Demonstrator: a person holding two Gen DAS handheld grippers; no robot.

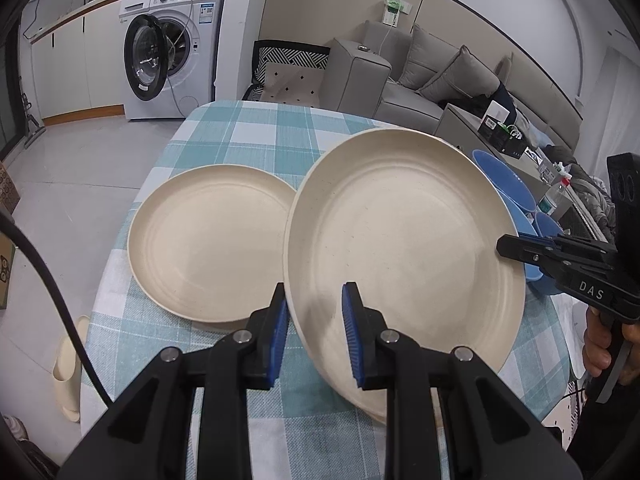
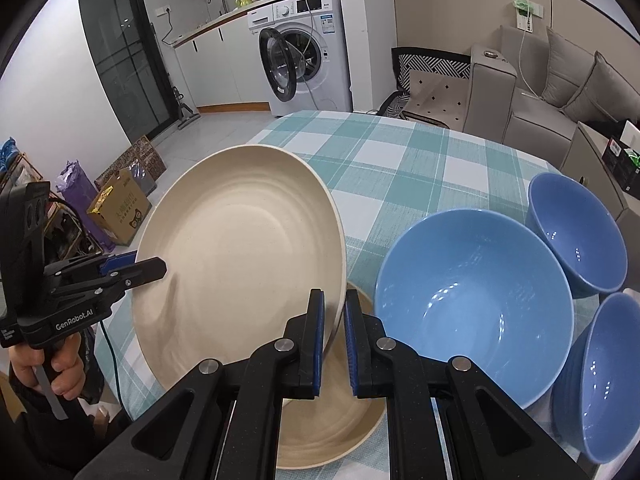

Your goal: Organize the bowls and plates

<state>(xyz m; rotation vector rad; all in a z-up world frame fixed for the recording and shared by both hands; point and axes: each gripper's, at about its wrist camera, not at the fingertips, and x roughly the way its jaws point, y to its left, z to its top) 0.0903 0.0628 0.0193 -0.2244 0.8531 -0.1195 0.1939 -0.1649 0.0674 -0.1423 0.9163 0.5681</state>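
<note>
The left gripper (image 1: 316, 334) has its jaws narrow and closed on the near rim of a cream plate (image 1: 404, 256). The right gripper (image 2: 334, 344) has its jaws almost together, clamped on the opposite rim of the same plate, so this plate is held by both grippers and is lifted and tilted above the worktop (image 2: 400, 168). In the right wrist view, a hand (image 2: 44, 368) holds the handle of the left gripper at the left edge.

Under the lifted plate, close to the right gripper, another cream plate (image 2: 348, 424) lies on the worktop, partly hidden. In the left wrist view, a third cream plate (image 1: 208, 240) lies flat on the checked teal and white cloth (image 1: 248, 132), just beside the left edge of the held plate.

To the right of the held plate stand three blue bowls: a large one (image 2: 472, 312) near the right gripper, a smaller one (image 2: 576, 236) behind it, and one more (image 2: 604, 384) at the right edge. They stand close to each other; I cannot tell if they touch.

Farther away, beyond the worktop, there is a white washing machine (image 2: 304, 48) with its door open, and a grey sofa (image 1: 432, 80) with cushions on the right.
</note>
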